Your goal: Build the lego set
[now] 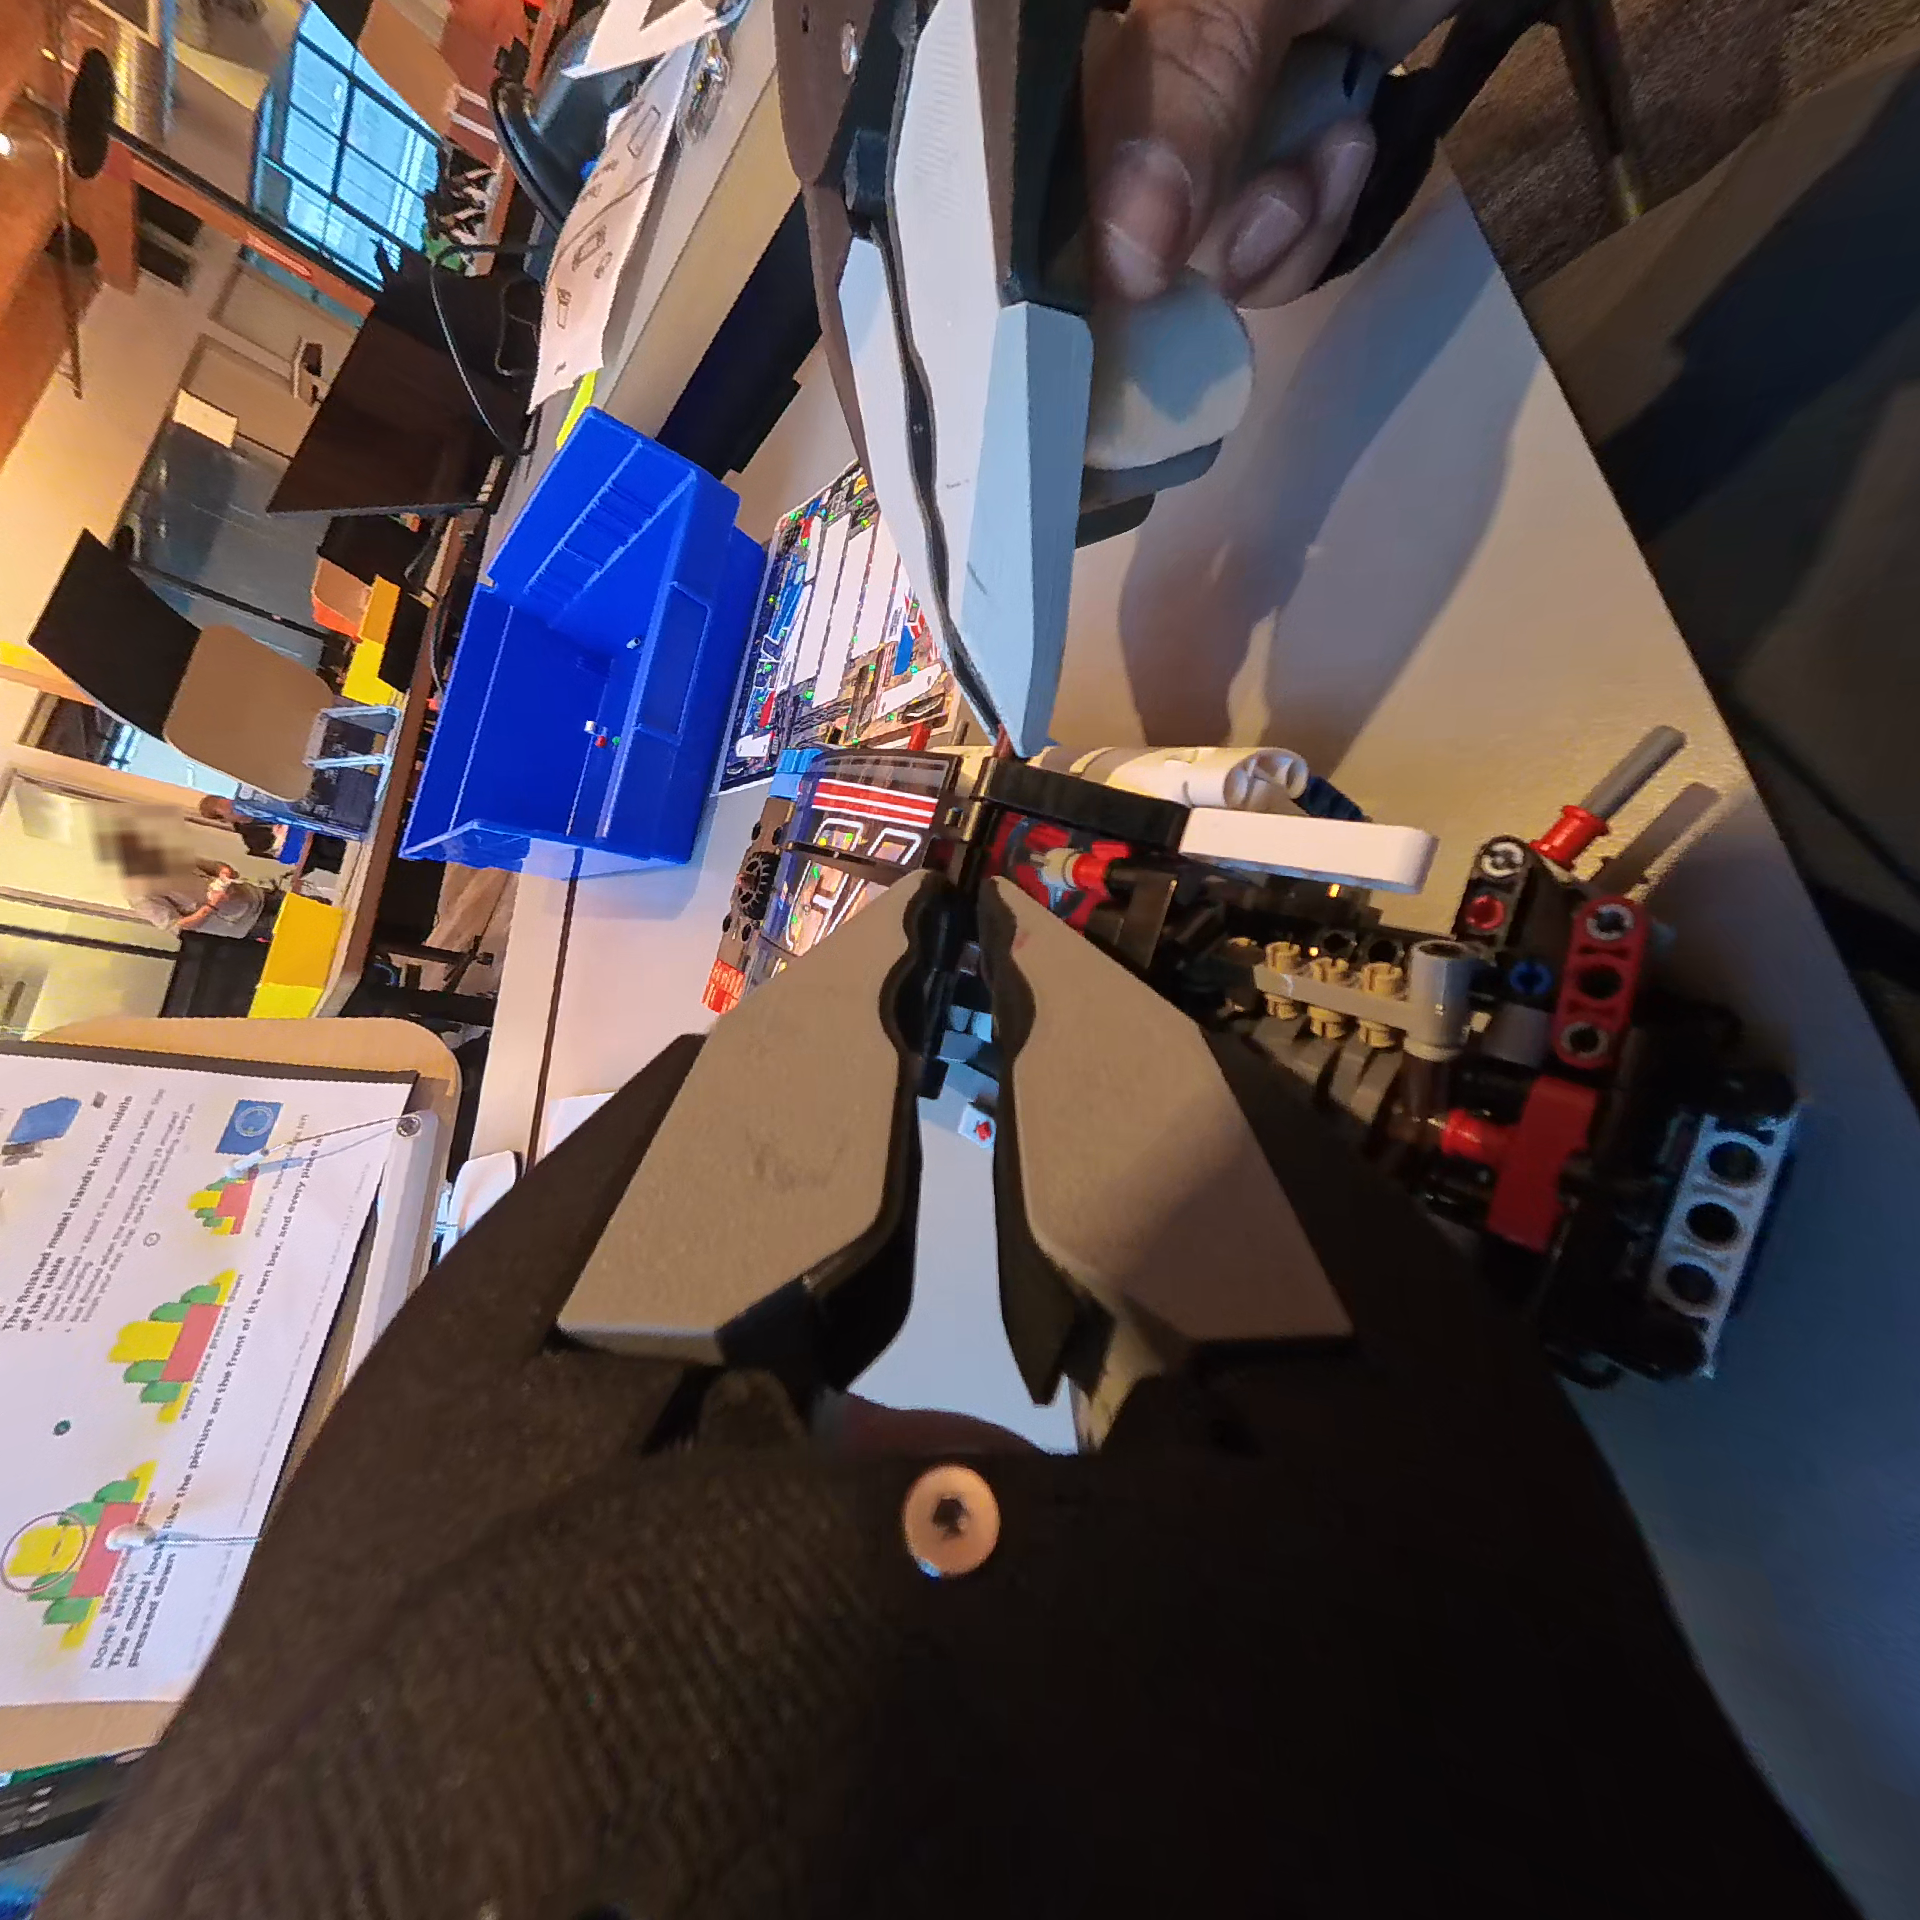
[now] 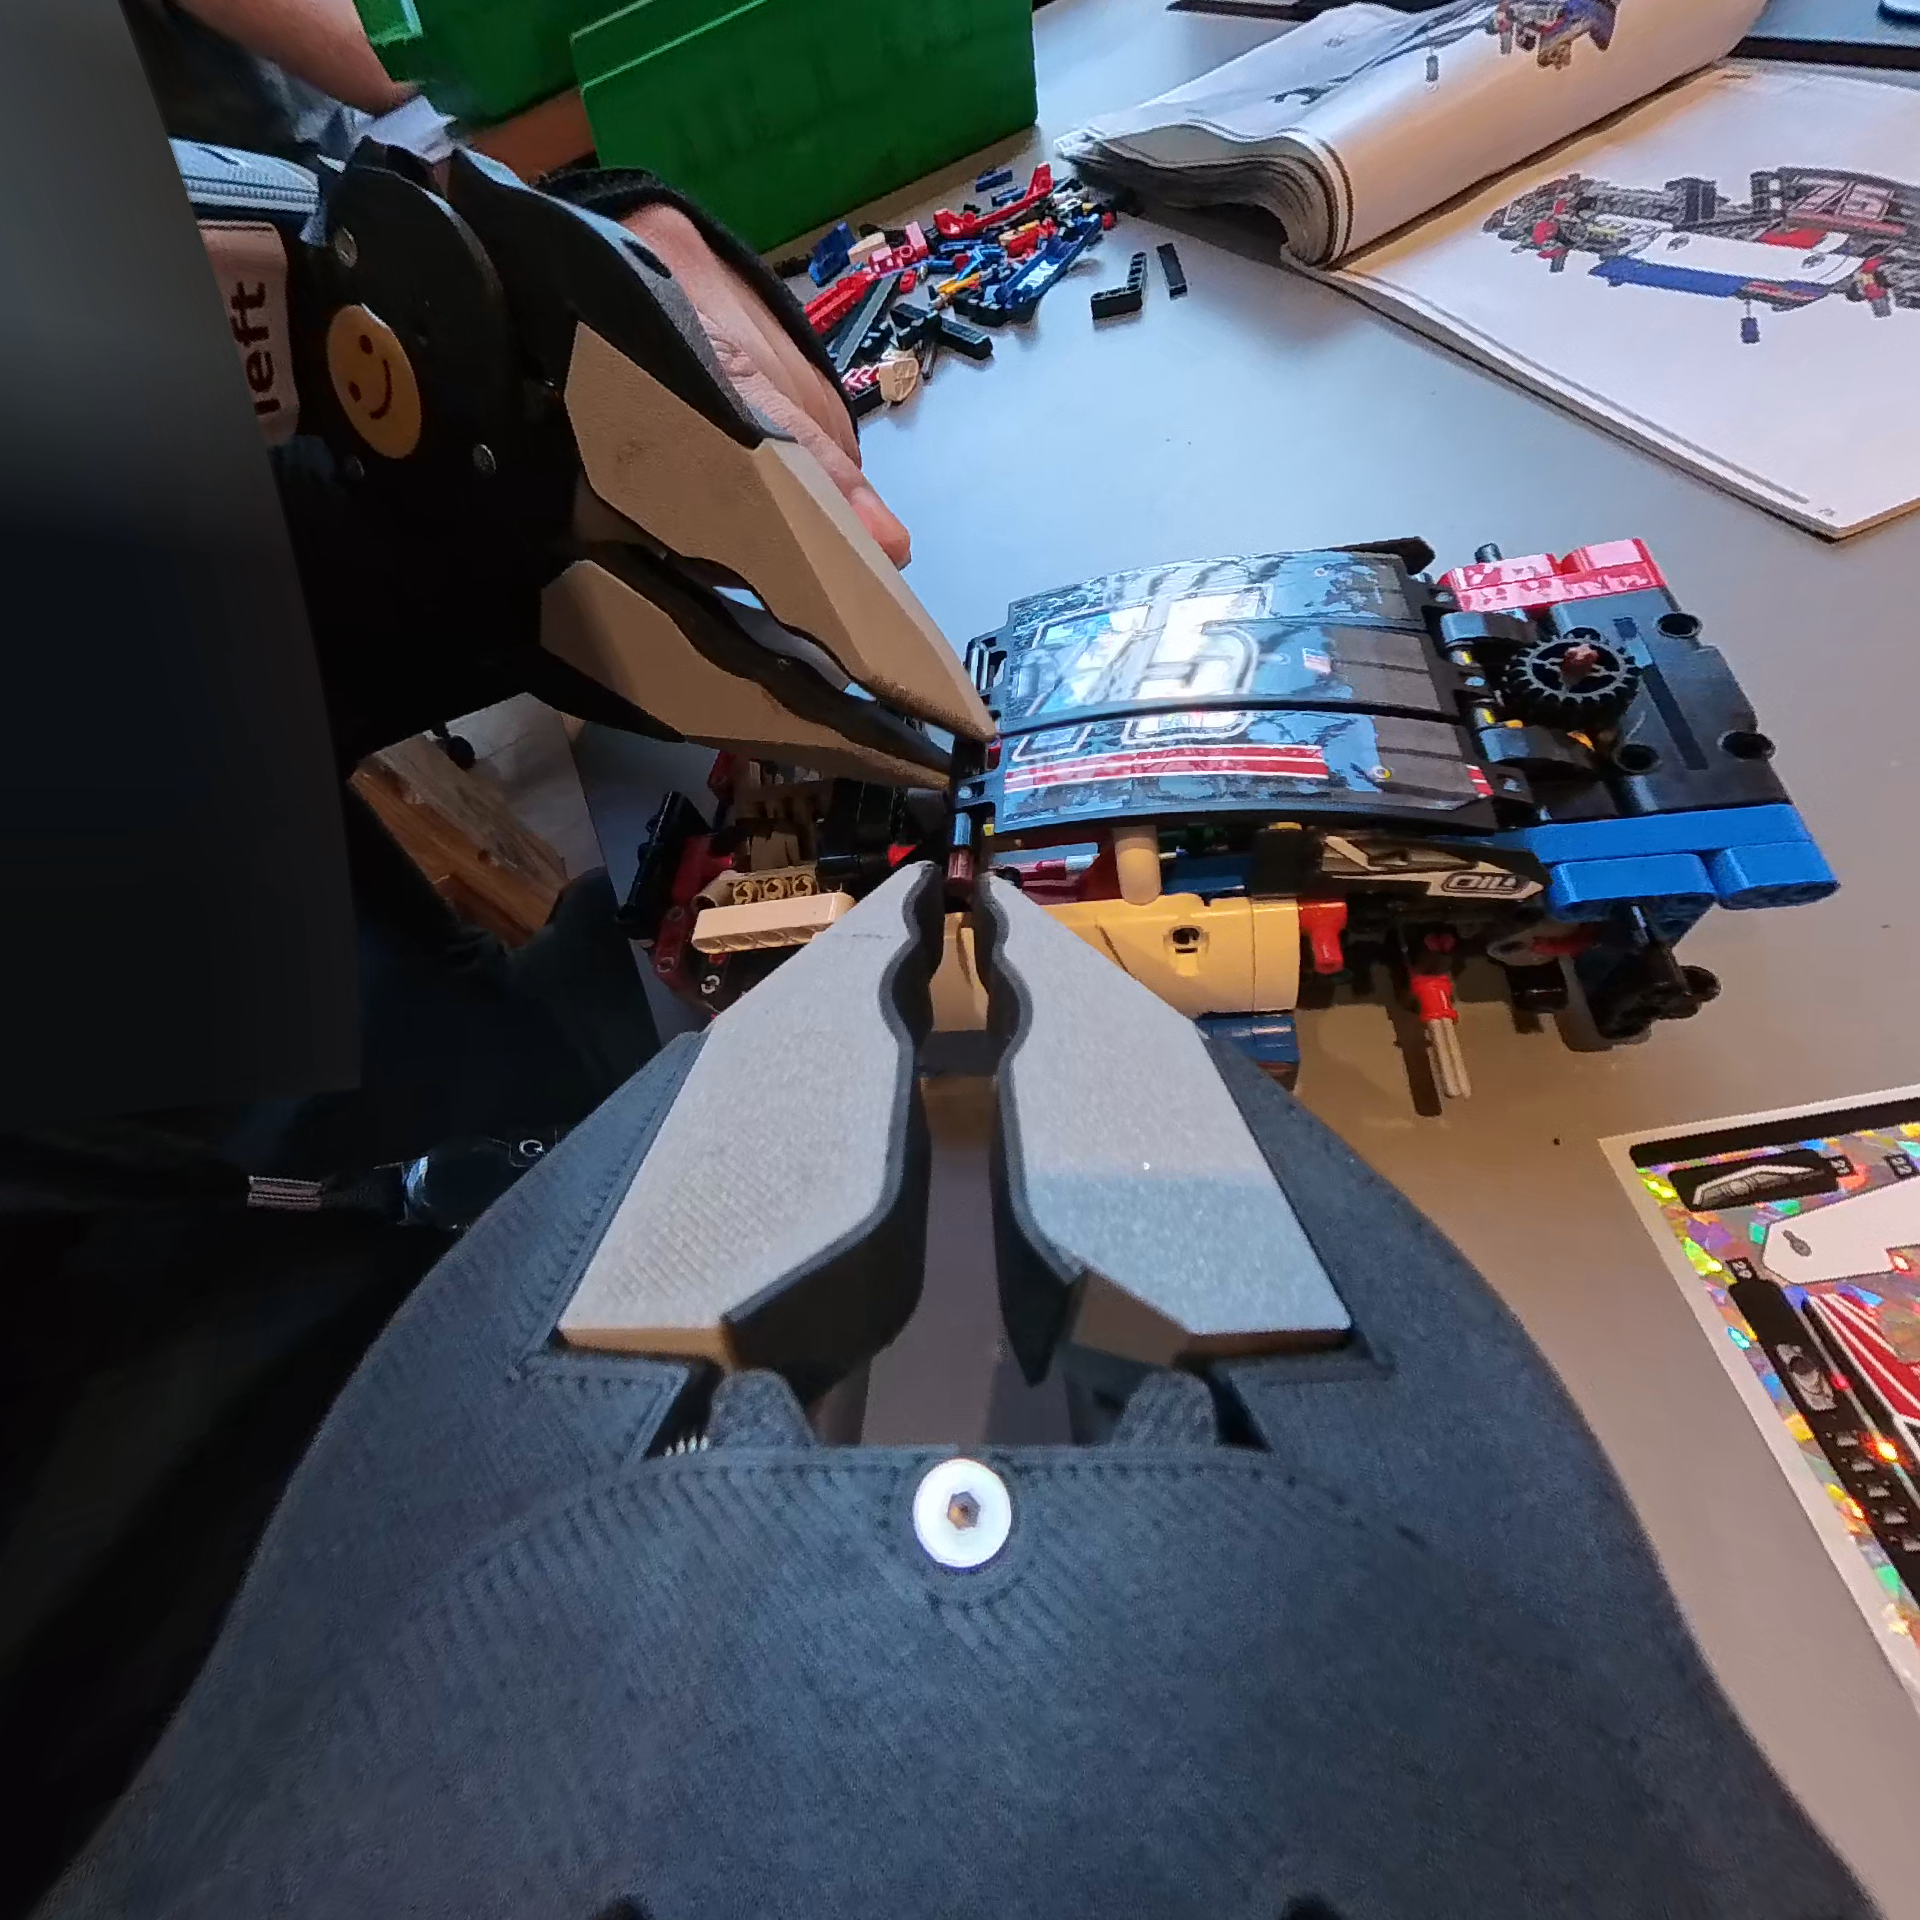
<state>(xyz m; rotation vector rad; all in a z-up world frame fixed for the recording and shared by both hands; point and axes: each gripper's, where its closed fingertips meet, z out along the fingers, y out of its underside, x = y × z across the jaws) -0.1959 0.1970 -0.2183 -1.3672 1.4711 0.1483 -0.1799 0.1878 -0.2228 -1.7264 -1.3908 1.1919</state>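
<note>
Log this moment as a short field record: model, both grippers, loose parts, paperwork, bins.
model: part-built lego car, on the grey table, printed dark roof panels on top
left gripper: tips nearly shut at the roof panel's edge; grip unclear
right gripper: tips nearly closed around a small dark pin at the car's side
loose parts: pile of pieces behind the car
paperwork: open instruction booklet; sticker sheet
bins: green bin; blue bin
</note>
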